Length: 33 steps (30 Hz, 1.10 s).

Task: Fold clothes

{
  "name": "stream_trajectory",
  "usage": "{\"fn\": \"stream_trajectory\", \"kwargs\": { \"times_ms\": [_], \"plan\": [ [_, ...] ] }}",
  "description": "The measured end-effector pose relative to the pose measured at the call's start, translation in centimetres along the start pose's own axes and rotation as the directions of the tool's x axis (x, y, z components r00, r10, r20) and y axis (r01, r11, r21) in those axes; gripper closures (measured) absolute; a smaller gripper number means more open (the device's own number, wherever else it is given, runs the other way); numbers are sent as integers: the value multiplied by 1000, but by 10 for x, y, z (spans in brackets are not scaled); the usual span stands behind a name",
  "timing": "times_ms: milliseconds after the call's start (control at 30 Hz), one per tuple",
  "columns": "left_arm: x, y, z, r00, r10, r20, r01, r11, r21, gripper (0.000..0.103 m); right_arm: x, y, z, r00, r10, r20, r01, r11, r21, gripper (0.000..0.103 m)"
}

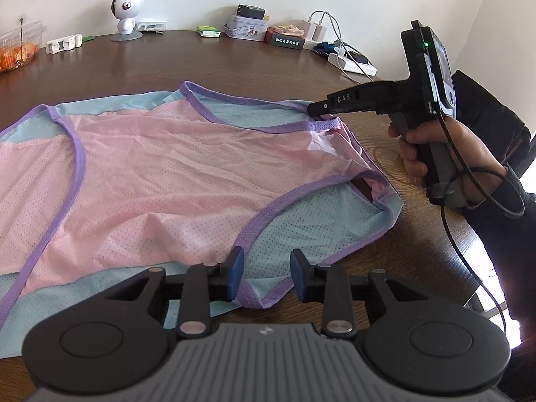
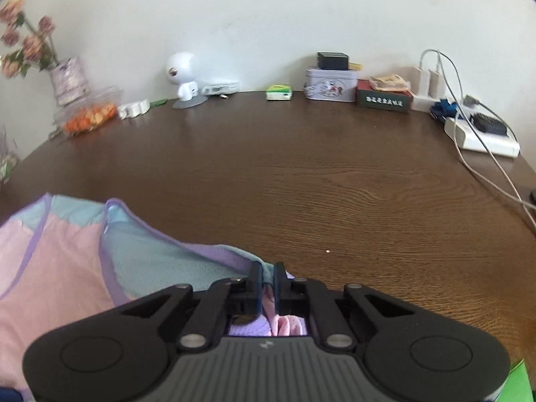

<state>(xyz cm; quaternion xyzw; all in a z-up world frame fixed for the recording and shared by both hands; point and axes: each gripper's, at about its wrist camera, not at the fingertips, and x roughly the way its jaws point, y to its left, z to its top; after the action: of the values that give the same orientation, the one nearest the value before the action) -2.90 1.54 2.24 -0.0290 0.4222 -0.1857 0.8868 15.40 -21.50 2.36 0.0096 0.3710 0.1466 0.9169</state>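
A pink and light-blue mesh tank top [image 1: 174, 171] with purple trim lies spread on the brown wooden table [image 1: 234, 63]. My left gripper [image 1: 266, 273] is open, its blue pads on either side of the near shoulder strap [image 1: 258, 296], not closed on it. My right gripper [image 1: 316, 109], held by a hand [image 1: 435, 154], pinches the far shoulder strap [image 1: 321, 125]. In the right wrist view the right gripper [image 2: 267, 278] is shut on the bunched blue and purple fabric, and the tank top [image 2: 67, 258] stretches away to the left.
Along the back wall stand a white toy figure [image 1: 125, 11], a decorated tin [image 1: 246, 28], a dark box [image 1: 284, 40], chargers with cables and a power strip [image 1: 351, 63]. A clear container of orange items [image 1: 16, 53] and a flower vase [image 2: 68, 80] sit far left.
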Motion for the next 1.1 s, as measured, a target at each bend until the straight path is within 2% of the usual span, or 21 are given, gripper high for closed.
{"fn": "stream_trajectory", "kwargs": {
  "times_ms": [33,133,200,233,300,367,400,500,533,567,600,633,700,767,867,967,1033,1067,1100],
  "plan": [
    [-2,1,-1,1000,-2,0,2,1000,3,72,1,-3,0,1000,2,3,-2,1000,19,97],
    [-14,9,-3,1000,-2,23,2,1000,-3,72,-13,3,-3,1000,-7,28,7,1000,-23,92],
    [-28,17,-5,999,4,50,-4,1000,-8,71,-33,10,-7,998,3,61,1,998,-56,71],
    [-35,21,-6,998,7,64,-7,1000,-11,68,-45,14,-12,996,46,74,-40,996,-83,67],
    [-49,29,-8,996,14,91,-12,1000,-17,61,-71,26,-23,984,160,80,-145,975,-170,67],
    [-64,41,-9,993,35,113,-34,999,-15,58,-92,45,-42,960,275,55,-248,924,-291,67],
    [-70,52,-13,991,67,113,-67,998,-8,57,-100,57,-53,943,333,27,-302,885,-355,67],
    [-84,87,-26,979,172,107,-174,985,10,57,-113,100,-81,874,481,-74,-449,737,-505,69],
    [-87,97,-29,975,200,100,-201,979,5,57,-113,113,-87,852,514,-97,-482,700,-527,70],
    [-87,106,-31,970,225,92,-226,974,-4,58,-111,129,-93,835,536,-121,-509,673,-537,70],
    [-89,113,-32,967,241,84,-241,971,-11,58,-107,142,-97,828,542,-141,-525,664,-532,71],
    [-90,120,-34,966,245,83,-245,970,-11,58,-100,152,-99,831,535,-152,-527,671,-522,72],
    [-90,128,-38,966,246,81,-246,969,-10,59,-91,165,-103,848,502,-171,-512,692,-510,83],
    [-91,135,-43,968,236,89,-236,972,-10,59,-91,164,-106,846,502,-180,-520,703,-486,87],
    [-100,143,-51,974,202,101,-202,979,-8,63,-96,154,-113,852,495,-173,-516,733,-443,88],
    [-105,148,-54,978,182,98,-184,983,16,65,-105,147,-122,855,494,-159,-514,767,-384,85],
    [-104,145,-54,978,186,89,-191,981,43,78,-106,151,-128,861,485,-152,-504,774,-384,86],
    [-104,146,-53,979,185,85,-190,980,58,84,-106,152,-131,865,482,-138,-496,780,-380,91],
    [-105,147,-52,981,175,83,-180,981,68,98,-104,153,-133,870,476,-131,-488,791,-368,97]
  ]
}}
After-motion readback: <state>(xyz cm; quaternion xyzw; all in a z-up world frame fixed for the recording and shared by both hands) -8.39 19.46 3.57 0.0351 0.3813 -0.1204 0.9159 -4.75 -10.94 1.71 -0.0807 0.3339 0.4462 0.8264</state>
